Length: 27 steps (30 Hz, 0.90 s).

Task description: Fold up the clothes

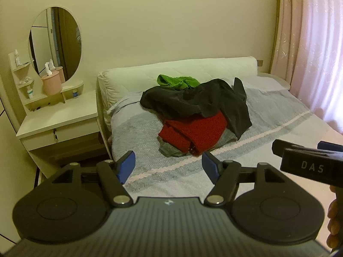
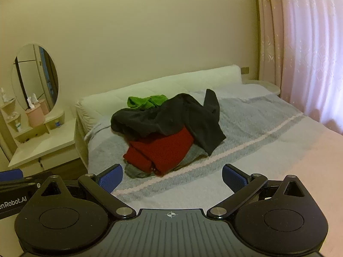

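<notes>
Folding is not yet starting, as far as these views are showing: you are facing one heap of clothes (image 1: 193, 115) lying crumpled on the bed (image 1: 268, 115), and nothing in it is looking squared or stacked. I am judging the whole task as still ahead of you.

Taking the heap as landmark: you are holding the left gripper (image 1: 168, 167) well short of it, on its near side, jaws standing wide with nothing between them. You are holding the right gripper (image 2: 172, 177) likewise on the near side, jaws spread as wide as they go, empty. Neither is touching cloth.

Counting the heap, four pieces are showing: one dark garment (image 2: 171, 117) sprawling over the top, one red knit (image 2: 158, 150) lying under it toward you, one grey piece (image 2: 137, 172) peeking out beneath the red, and one green piece (image 2: 145, 101) lying on the heap's far side. Whether more are hiding underneath, you cannot tell from here.

Left of the heap, beyond the bed's edge, one vanity table (image 1: 57, 115) is standing with one oval mirror (image 1: 55, 42). Right of the heap, pink curtains (image 2: 310, 53) are hanging.
</notes>
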Each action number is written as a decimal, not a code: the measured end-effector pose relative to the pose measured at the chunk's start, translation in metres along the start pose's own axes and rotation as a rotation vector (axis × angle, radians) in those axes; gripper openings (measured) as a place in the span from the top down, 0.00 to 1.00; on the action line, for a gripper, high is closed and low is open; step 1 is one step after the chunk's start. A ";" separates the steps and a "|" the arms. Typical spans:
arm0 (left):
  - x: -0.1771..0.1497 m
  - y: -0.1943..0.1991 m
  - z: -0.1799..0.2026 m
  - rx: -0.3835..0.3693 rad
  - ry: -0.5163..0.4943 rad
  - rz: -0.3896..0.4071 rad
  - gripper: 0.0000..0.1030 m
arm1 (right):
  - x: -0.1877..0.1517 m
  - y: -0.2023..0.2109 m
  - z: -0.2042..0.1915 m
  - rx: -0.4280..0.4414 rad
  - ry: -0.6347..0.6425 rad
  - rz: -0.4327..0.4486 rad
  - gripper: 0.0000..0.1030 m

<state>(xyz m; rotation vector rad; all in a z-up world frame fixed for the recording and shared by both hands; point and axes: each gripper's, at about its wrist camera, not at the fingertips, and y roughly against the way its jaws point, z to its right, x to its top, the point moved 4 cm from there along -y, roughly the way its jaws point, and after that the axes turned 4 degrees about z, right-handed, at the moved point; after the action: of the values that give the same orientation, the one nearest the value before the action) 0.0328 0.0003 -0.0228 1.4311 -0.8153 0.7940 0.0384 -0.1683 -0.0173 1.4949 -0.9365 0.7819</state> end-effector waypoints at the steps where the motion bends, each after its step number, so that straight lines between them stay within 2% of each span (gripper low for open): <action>1: 0.000 0.000 0.000 -0.002 -0.002 -0.002 0.37 | 0.000 0.000 0.000 0.002 -0.004 0.002 0.02; 5: 0.002 0.003 0.000 0.006 -0.016 -0.003 0.37 | -0.001 -0.001 0.002 0.003 -0.002 -0.002 0.02; 17: -0.023 0.014 0.001 0.006 -0.030 0.004 0.36 | 0.003 0.004 0.011 0.013 -0.008 0.001 0.02; 27: -0.020 0.016 0.010 0.006 -0.039 -0.004 0.35 | 0.008 0.004 0.014 0.015 -0.016 0.002 0.02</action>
<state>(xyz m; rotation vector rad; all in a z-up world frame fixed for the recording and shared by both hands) 0.0090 -0.0090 -0.0320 1.4571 -0.8406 0.7685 0.0385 -0.1838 -0.0102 1.5157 -0.9456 0.7812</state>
